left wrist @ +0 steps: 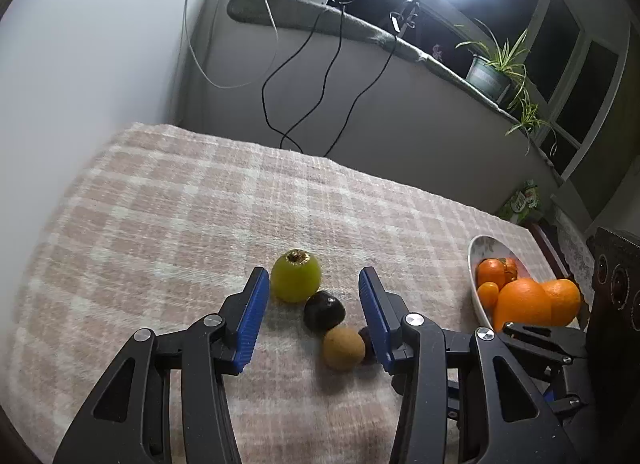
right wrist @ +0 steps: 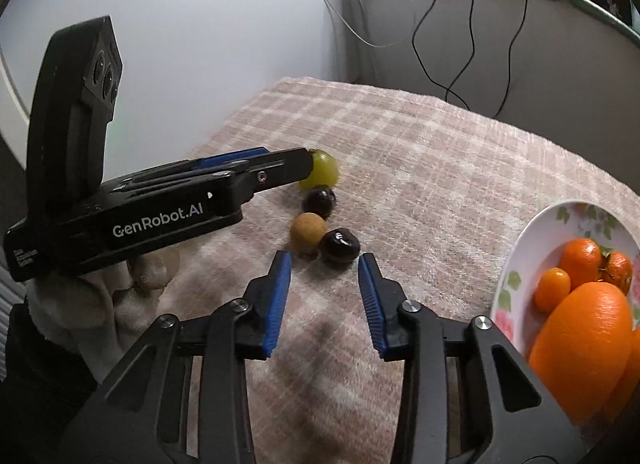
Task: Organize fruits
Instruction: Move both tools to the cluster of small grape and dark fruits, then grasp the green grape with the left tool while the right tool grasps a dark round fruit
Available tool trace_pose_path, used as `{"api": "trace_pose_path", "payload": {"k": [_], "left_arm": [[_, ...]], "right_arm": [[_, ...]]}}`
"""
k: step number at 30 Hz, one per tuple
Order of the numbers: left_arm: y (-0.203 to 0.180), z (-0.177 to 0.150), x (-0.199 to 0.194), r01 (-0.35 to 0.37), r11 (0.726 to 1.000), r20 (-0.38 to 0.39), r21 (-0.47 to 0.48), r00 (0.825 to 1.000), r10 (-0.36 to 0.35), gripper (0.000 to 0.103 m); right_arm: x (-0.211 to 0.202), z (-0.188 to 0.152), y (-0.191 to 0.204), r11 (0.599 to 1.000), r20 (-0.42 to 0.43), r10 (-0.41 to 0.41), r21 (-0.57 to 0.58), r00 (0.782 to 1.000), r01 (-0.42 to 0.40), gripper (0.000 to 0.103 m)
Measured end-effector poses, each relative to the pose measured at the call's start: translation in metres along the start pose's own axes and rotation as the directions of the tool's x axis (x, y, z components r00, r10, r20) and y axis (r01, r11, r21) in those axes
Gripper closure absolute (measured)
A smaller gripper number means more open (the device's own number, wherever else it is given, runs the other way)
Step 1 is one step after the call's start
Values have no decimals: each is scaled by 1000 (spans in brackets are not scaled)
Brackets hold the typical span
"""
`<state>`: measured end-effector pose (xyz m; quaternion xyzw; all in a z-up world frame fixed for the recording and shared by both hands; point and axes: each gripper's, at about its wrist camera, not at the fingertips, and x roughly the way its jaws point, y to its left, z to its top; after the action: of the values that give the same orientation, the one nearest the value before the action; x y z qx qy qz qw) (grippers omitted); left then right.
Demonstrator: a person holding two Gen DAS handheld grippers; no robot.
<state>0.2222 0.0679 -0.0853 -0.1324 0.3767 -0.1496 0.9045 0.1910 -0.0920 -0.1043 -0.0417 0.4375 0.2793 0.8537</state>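
Observation:
A green fruit (left wrist: 296,276), a dark fruit (left wrist: 323,311), a tan round fruit (left wrist: 343,348) and a second dark fruit (left wrist: 365,338) lie in a row on the checked cloth (left wrist: 180,204). My left gripper (left wrist: 310,284) is open, its jaws standing either side of the row's far end, just above the cloth. In the right wrist view the row shows again: green fruit (right wrist: 322,170), dark fruit (right wrist: 319,202), tan fruit (right wrist: 308,233), nearest dark fruit (right wrist: 340,246). My right gripper (right wrist: 325,264) is open and empty just short of the nearest dark fruit.
A floral white plate (right wrist: 532,240) holds several oranges (right wrist: 584,344) at the right; it also shows in the left wrist view (left wrist: 478,288). The left gripper body (right wrist: 160,208) reaches in from the left. Cables (left wrist: 304,76) and potted plants (left wrist: 496,68) are behind the table.

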Motion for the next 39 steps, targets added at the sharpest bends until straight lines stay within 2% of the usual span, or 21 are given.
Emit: {"api": "trace_pose_path", "payload": {"k": [9, 14, 19, 24, 32, 39], "left_arm": [[8, 3, 14, -7, 1000, -40, -18, 999, 7, 59], [12, 3, 21, -19, 999, -65, -33, 998, 17, 68], [14, 4, 25, -12, 999, -83, -38, 997, 9, 71], [18, 8, 29, 4, 998, -88, -65, 996, -10, 74], [14, 9, 30, -8, 999, -80, -48, 997, 4, 76], [15, 5, 25, -12, 999, -62, -49, 998, 9, 76]], "right_arm": [[22, 5, -6, 1000, -31, -14, 13, 999, 15, 71], [30, 8, -8, 1000, -38, -5, 11, 999, 6, 71], [34, 10, -8, 1000, -44, 26, 3, 999, -25, 71], [36, 9, -8, 999, -54, 53, 6, 997, -52, 76], [36, 8, -8, 998, -46, 55, 14, 997, -54, 77], [19, 5, -13, 997, -17, 74, 36, 997, -73, 77]]}}
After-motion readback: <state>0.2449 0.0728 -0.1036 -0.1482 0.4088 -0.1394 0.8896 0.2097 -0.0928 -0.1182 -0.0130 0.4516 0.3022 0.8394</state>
